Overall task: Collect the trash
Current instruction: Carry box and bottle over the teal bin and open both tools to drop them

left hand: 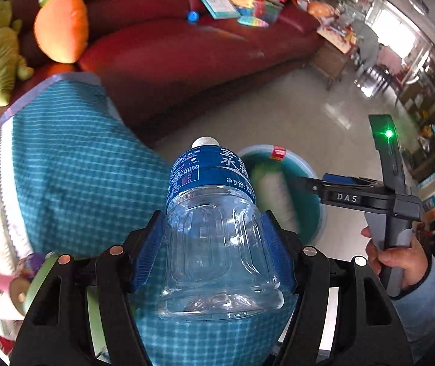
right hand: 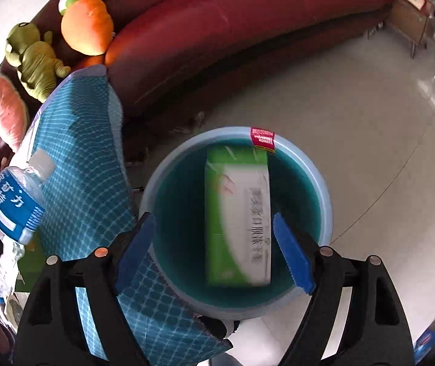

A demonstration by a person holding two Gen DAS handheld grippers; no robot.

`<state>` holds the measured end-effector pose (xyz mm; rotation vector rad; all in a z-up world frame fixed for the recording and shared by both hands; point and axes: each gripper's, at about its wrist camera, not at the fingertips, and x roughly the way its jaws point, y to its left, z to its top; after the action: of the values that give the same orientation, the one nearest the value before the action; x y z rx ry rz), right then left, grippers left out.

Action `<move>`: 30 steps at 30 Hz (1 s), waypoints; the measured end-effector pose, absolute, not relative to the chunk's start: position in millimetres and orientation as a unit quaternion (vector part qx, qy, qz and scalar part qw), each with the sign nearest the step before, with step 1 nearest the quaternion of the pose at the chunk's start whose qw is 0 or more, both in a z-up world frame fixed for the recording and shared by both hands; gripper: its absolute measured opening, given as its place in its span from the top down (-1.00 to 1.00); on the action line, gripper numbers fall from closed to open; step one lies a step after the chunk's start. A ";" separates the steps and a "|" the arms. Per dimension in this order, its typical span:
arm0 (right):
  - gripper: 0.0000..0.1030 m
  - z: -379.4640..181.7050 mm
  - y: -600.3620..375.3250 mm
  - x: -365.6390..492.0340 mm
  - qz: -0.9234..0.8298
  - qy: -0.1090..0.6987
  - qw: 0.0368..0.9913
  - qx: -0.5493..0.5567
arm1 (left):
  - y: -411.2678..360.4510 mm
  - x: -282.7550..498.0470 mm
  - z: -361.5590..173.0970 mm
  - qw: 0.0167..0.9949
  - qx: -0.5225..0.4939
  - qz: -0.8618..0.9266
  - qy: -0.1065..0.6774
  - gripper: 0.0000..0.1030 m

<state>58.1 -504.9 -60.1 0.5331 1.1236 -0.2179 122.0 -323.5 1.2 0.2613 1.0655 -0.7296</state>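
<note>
Now the left tool (left hand: 214,244) pinches a clear plastic water bottle (left hand: 214,231) by its lower body, blue pads pressed on both flanks, white cap pointing away from the camera. The bottle hangs over the checked teal cloth (left hand: 74,158) that drapes the worktop, and the blue bin (right hand: 321,189) stands on the floor just beyond the cloth's edge, to the right of the bottle in the left wrist view.

The right tool (right hand: 214,250) is spread over the bin's mouth, nothing touching its pads. A green and white carton (right hand: 237,216) shows between them, blurred; I judge it is dropping or already lying inside the bin, though I cannot tell which. So the carton counts as collected and the bottle is the step in hand.

To do it well, carry the bottle sideways until it sits over the middle of the bin's mouth, not merely across its rim. The bottle looks empty and light, so it could bounce off the carton or the rim; lowering it close before letting go should help. The right tool should clear out first, since both tools would crowd the same opening. Release by spreading the pads fully, as ribbed plastic may cling to one side.
</note>
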 end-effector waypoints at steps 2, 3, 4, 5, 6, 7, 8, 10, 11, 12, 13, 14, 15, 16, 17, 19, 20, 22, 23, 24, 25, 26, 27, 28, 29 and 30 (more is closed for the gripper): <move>-0.49 -61.1 -508.3 57.1 -0.101 0.525 0.807 0.250 | -329.7 120.1 -3.3 0.787 0.127 -0.343 0.497 -0.28; -0.49 -61.2 -510.0 56.3 -0.102 0.526 0.807 0.247 | -335.2 118.6 -6.3 0.785 0.131 -0.345 0.498 -0.28; -0.49 -61.3 -513.2 55.0 -0.105 0.526 0.808 0.245 | -340.5 118.7 -9.0 0.783 0.133 -0.348 0.499 -0.28; -0.51 -60.4 -516.1 54.4 -0.108 0.526 0.808 0.244 | -345.8 118.8 -12.0 0.780 0.136 -0.350 0.500 -0.28; -0.54 -59.3 -519.1 51.2 -0.112 0.525 0.809 0.241 | -349.0 119.2 -14.1 0.778 0.139 -0.352 0.502 -0.28; -0.57 -57.4 -522.3 48.0 -0.117 0.524 0.809 0.238 | -355.4 119.2 -16.7 0.776 0.142 -0.355 0.503 -0.28; -0.60 -55.9 -523.4 48.5 -0.122 0.524 0.810 0.234 | -362.9 119.2 -20.0 0.772 0.144 -0.359 0.504 -0.28; -0.60 -51.9 -531.0 40.6 -0.132 0.521 0.812 0.228 | -372.1 117.8 -24.7 0.766 0.148 -0.367 0.507 -0.28; -0.60 -49.5 -534.1 37.4 -0.138 0.520 0.812 0.225 | -376.7 116.0 -26.5 0.763 0.149 -0.371 0.508 -0.28; -0.61 -47.1 -537.3 34.2 -0.142 0.520 0.812 0.225 | -384.3 115.5 -30.3 0.759 0.151 -0.375 0.510 -0.28; -0.61 -44.5 -540.9 30.6 -0.147 0.520 0.811 0.224 | -391.4 115.0 -33.5 0.755 0.152 -0.379 0.513 -0.28; -0.61 -41.9 -544.2 27.4 -0.151 0.519 0.811 0.224 | -400.6 114.7 -38.5 0.749 0.153 -0.385 0.517 -0.28; -0.62 -39.7 -546.6 25.3 -0.155 0.518 0.811 0.224 | -406.8 114.0 -41.8 0.746 0.155 -0.387 0.519 -0.28; -0.62 -37.4 -548.7 23.2 -0.161 0.517 0.811 0.222 | -414.5 112.8 -45.8 0.743 0.159 -0.389 0.521 -0.29; -0.62 -35.8 -550.7 20.9 -0.167 0.516 0.811 0.219 | -422.7 111.5 -51.0 0.741 0.164 -0.389 0.522 -0.30; -0.62 -33.5 -555.1 15.7 -0.175 0.515 0.810 0.219 | -431.9 109.0 -58.4 0.738 0.176 -0.385 0.526 -0.31; -0.62 -33.0 -556.6 13.0 -0.179 0.516 0.809 0.220 | -434.7 107.8 -61.8 0.736 0.181 -0.382 0.529 -0.36; -0.62 -33.0 -557.3 9.1 -0.182 0.518 0.806 0.219 | -435.6 104.6 -65.6 0.735 0.185 -0.382 0.529 -0.52; -0.62 -33.1 -557.5 7.6 -0.183 0.519 0.806 0.219 | -433.9 103.3 -66.1 0.738 0.187 -0.380 0.526 -0.64; -0.62 -33.1 -557.3 6.4 -0.184 0.519 0.806 0.218 | -431.2 101.9 -66.1 0.742 0.189 -0.375 0.522 -0.67; -0.62 -33.1 -556.7 5.9 -0.184 0.520 0.806 0.217 | -430.4 100.8 -66.7 0.744 0.189 -0.374 0.521 -0.68; -0.62 -33.2 -556.0 5.8 -0.184 0.520 0.805 0.217 | -427.4 100.0 -65.8 0.743 0.186 -0.375 0.522 -0.68; -0.62 -33.6 -555.1 6.8 -0.184 0.521 0.805 0.218 | -424.1 99.5 -65.3 0.743 0.184 -0.376 0.523 -0.68; -0.62 -33.6 -554.0 7.5 -0.183 0.521 0.804 0.219 | -420.3 99.0 -63.5 0.744 0.183 -0.374 0.522 -0.69; -0.62 -33.3 -552.5 7.3 -0.182 0.522 0.804 0.220 | -416.5 98.5 -62.1 0.746 0.183 -0.373 0.521 -0.69; -0.62 -32.6 -550.5 7.4 -0.181 0.521 0.804 0.220 | -412.0 98.2 -60.6 0.748 0.181 -0.371 0.519 -0.69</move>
<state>7.4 -550.5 -32.6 0.4722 1.1160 -0.3881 98.2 -412.0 -60.6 0.3957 1.1357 -0.8107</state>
